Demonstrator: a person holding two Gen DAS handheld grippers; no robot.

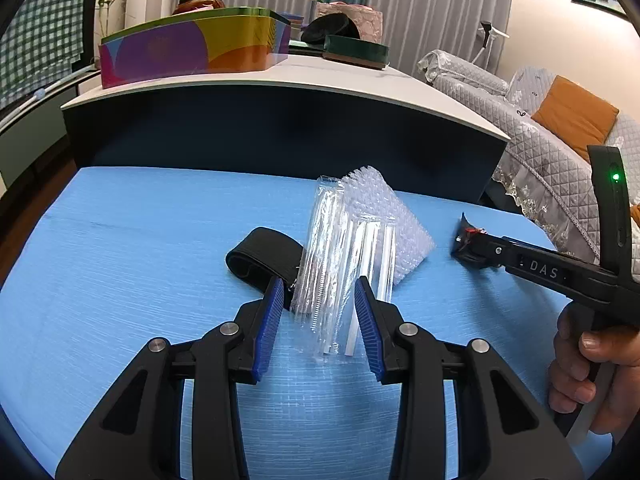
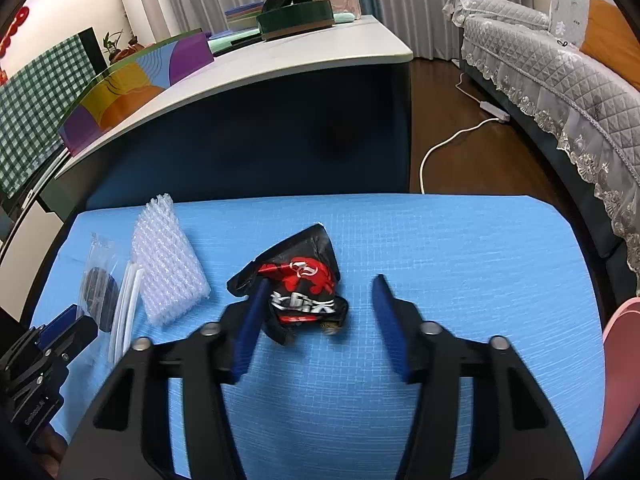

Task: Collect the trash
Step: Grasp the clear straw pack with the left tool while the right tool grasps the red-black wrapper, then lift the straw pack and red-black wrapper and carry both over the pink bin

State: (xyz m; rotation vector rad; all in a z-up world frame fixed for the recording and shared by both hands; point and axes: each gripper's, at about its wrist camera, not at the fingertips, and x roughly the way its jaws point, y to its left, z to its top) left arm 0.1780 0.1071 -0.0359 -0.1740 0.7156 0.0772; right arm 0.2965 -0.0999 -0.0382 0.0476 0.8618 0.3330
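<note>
the left gripper (image 1: 318, 308) sits low over the blue mat (image 1: 120, 260) with its two blue fingers (image 1: 270, 320) apart. the clear plastic wrapper (image 1: 332, 264) lies between them, and neither finger squeezes it. white straws (image 1: 374, 280) lie on the wrapper. a sheet of bubble wrap (image 1: 384, 216) lies under it, farther back. a black strap (image 1: 264, 256) lies just to the left, partly under the wrapper.

the right gripper (image 2: 320, 316) is open wide too. a crumpled black and red snack bag (image 2: 300, 284) lies on the blue mat (image 2: 460, 260) between its fingers. the left finger (image 2: 250, 320) touches the bag's edge. the right finger is well apart from it. the fingers look a little blurry.

the bubble wrap (image 2: 168, 264) lies to the left of the bag, and the wrapper lies past that.

behind the mat stands a dark desk (image 1: 280, 132) with a bright colored box (image 1: 192, 48) on top. a gray couch (image 2: 560, 92) is on the right.
</note>
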